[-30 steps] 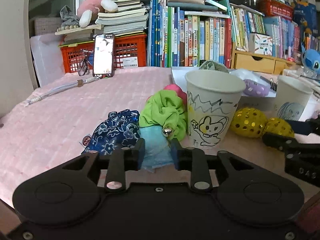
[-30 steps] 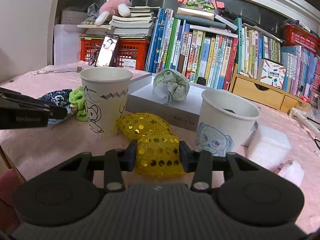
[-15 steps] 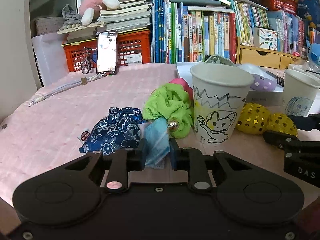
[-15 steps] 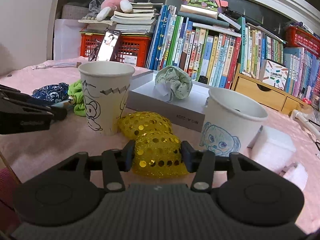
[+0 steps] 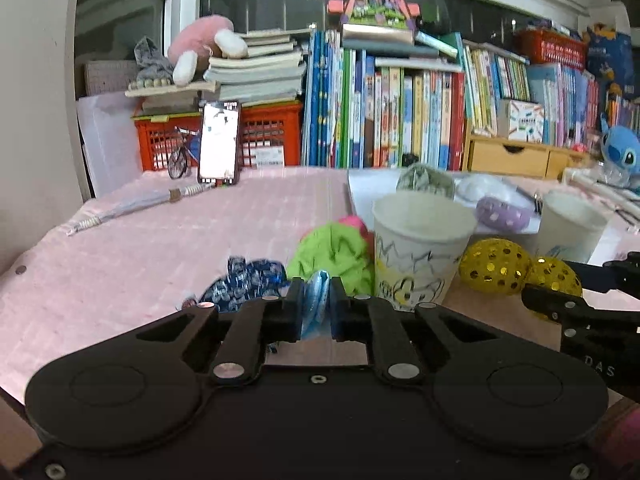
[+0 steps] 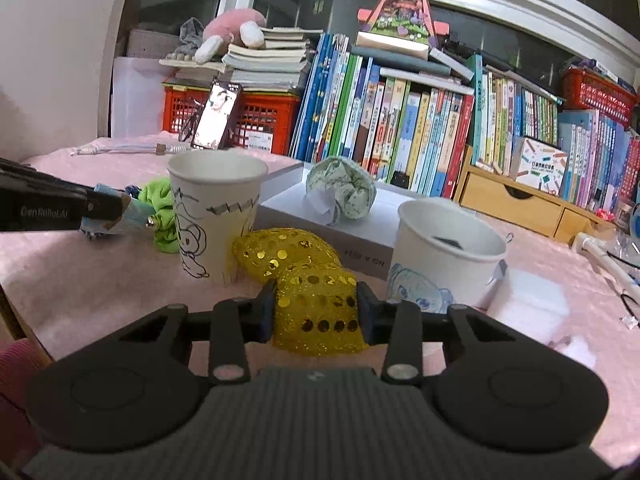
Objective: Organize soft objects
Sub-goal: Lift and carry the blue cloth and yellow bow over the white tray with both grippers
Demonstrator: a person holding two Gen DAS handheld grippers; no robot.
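1. Blue scrunchie [image 5: 315, 300] sits pinched in the left claw [image 5: 315, 307], whose jaws have just closed on it, above the pink tabletop [image 5: 140, 248]; thin fabric could slip out.
2. Two paper cups: the cat cup [image 6: 216, 216] left, the dog cup [image 6: 444, 256] right.
3. Gold sequin scrunchie [image 6: 316, 308], one of two, is squeezed by the right claw [image 6: 317, 312]; lifting could nudge the dog cup.
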